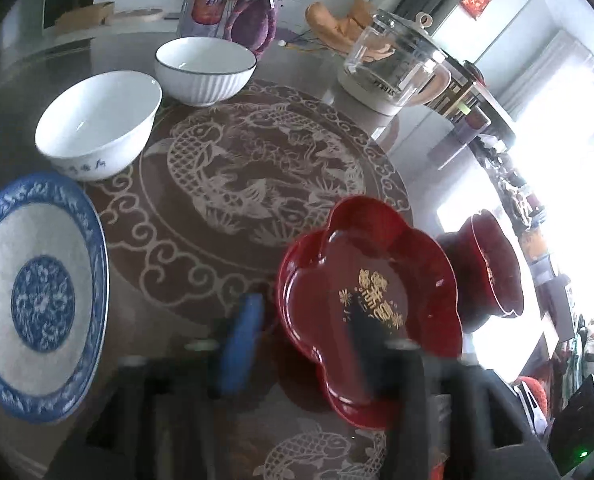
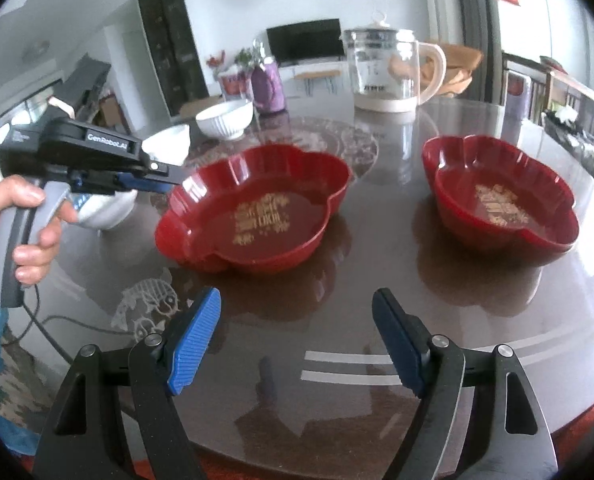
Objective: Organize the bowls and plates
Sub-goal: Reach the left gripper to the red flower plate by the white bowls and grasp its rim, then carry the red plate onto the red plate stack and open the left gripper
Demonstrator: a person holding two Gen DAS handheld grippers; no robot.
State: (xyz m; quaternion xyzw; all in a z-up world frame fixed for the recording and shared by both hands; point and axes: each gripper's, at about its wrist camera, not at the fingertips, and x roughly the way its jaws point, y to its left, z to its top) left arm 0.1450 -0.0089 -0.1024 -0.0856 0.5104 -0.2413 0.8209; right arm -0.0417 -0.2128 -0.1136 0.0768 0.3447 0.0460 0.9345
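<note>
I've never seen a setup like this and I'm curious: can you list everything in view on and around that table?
Red flower-shaped dishes: 2, red with gold writing; one at the left tool's tip, the other further right.
White bowls: 2; plain one beside the ribbed one, far side.
Blue-and-white plate: 1, left edge.
Glass kettle: 1, clear with cream base, back of table.
Purple bag: 1, behind the ribbed bowl.
Table: 1, dark glossy top, fish pattern.
Left gripper: jaws around the near dish's rim.
Right gripper: blue pads, jaws open, empty.
</note>
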